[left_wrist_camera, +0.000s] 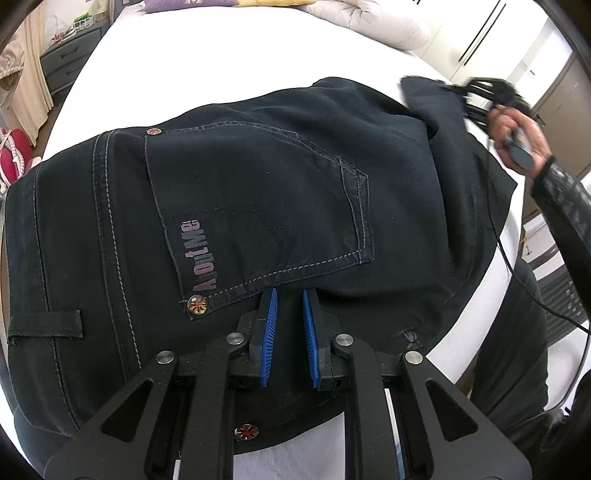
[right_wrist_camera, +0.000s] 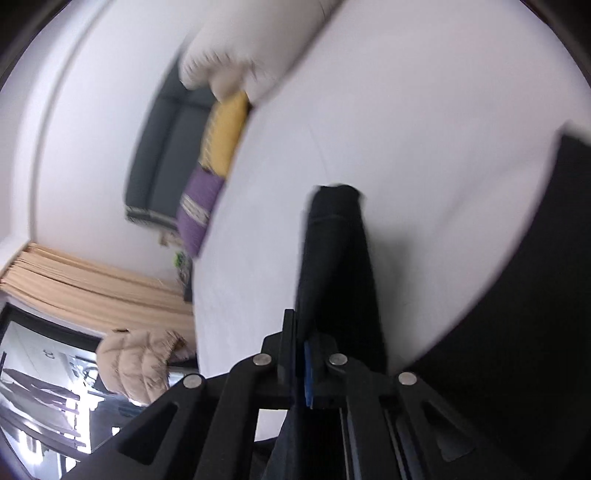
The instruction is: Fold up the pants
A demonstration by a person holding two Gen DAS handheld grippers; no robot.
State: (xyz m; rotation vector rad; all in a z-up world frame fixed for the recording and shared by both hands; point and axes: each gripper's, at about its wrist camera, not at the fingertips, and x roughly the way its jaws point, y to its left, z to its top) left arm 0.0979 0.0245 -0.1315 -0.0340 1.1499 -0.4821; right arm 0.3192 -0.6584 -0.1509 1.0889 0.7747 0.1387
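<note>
Dark pants [left_wrist_camera: 258,184] lie flat on the white bed [left_wrist_camera: 221,74], back pocket with pink lettering facing up. My left gripper [left_wrist_camera: 289,295] points down at the waist end just below that pocket. Its blue pads [left_wrist_camera: 270,325] stand a narrow gap apart, pinching a ridge of the cloth. At the upper right a hand [left_wrist_camera: 524,129] holds my right gripper [left_wrist_camera: 476,92], blurred, at the lifted end of a pant leg [left_wrist_camera: 424,99]. In the right wrist view my right gripper [right_wrist_camera: 301,332] is shut on that dark leg [right_wrist_camera: 332,258], which sticks up past the fingers.
A white duvet [left_wrist_camera: 369,18] and purple [right_wrist_camera: 199,210] and yellow [right_wrist_camera: 225,136] pillows lie at the head of the bed. A grey dresser [left_wrist_camera: 62,62] stands to the left. A thin black cable [left_wrist_camera: 517,273] hangs by the bed's right edge. A beige jacket [right_wrist_camera: 140,365] sits beside the bed.
</note>
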